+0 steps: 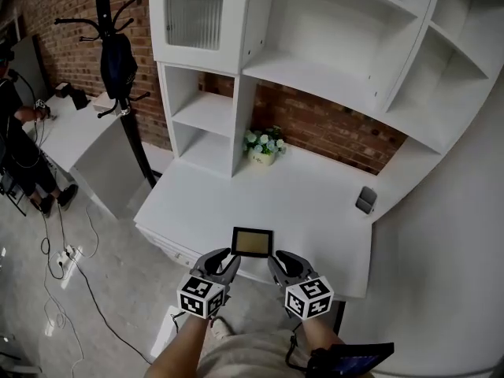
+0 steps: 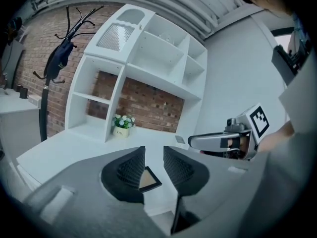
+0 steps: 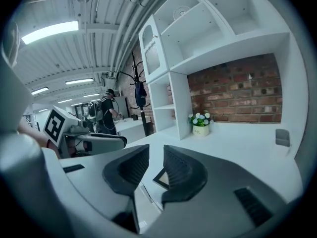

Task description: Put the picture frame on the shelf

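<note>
The picture frame (image 1: 252, 242) lies flat on the white desk (image 1: 315, 203), close to its front edge and about midway along it, with its dark border around a tan panel. It is not on the shelf unit (image 1: 315, 69) that rises from the back of the desk.

Both hand-held grippers sit at the front edge, one on each side of the frame. The left gripper (image 1: 224, 255) is just beside the frame's near left corner, and its jaws stand a little apart with nothing pinched between them. In the left gripper view the frame shows low in the gap, beyond the pads. The right gripper (image 1: 280, 258) is just beside the near right corner. Its jaws are also spread and hold nothing — its own view shows only a corner of the frame past the right-hand pad.

A small pot of flowers (image 1: 263, 146) stands at the back of the desk against the shelf unit's upright, well apart from the frame. A small grey object (image 1: 365, 200) lies near the desk's right edge. Off the desk's left side stand a black coat stand (image 1: 118, 61) and a person (image 1: 20, 140) at another table.
</note>
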Motion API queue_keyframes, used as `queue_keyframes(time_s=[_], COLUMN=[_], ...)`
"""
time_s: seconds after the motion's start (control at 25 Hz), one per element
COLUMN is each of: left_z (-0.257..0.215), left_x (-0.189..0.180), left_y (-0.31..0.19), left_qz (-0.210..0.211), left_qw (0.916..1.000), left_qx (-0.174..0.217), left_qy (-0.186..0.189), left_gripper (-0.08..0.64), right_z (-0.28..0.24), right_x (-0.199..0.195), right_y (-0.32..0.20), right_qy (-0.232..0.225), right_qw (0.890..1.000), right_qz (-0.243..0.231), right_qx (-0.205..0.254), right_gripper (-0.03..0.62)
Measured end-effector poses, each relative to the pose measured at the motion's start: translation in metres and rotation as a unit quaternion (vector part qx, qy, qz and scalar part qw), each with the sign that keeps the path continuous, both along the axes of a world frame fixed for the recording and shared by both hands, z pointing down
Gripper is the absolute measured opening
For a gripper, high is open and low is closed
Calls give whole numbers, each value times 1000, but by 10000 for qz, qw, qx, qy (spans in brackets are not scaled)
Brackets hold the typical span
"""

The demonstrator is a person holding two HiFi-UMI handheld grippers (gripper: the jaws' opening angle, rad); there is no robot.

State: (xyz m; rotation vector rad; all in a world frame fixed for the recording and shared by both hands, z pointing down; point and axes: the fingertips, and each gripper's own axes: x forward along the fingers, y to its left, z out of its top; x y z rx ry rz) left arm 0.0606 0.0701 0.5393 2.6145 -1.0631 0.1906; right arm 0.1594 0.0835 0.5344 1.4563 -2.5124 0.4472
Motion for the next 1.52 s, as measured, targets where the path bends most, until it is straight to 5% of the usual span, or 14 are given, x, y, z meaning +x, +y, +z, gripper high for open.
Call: queue_keyframes(time_s=[0.28,0.68,0.88,1.12,1.52], left_z=[38,96,128,158,194], left_x=[-9,10,15,14,17], left_y=[-34,-70,-88,-100,-124], left_qz=[-146,-283,-462,-617,-932], left_qw=[9984,9904,9792,9554,9379], left_qx=[-399,-1039,-1422,-2045,-2459], left_qy=[-380,-862,-1369,-2037,-2265], left_gripper=[101,107,107,107,107], right_z=[32,54,65,73,85], right_x=[4,17,30,36,46], right_y=[-25,-64,-83,-102,-123], right_qy=[112,123,160,89,-4], right_qw=[9989,9984,9978,9968,9948], right_qz=[313,147,-101,-324,-589], right_qx=[-329,-531,-637,-726,-835], right_gripper=[101,101,101,101,106])
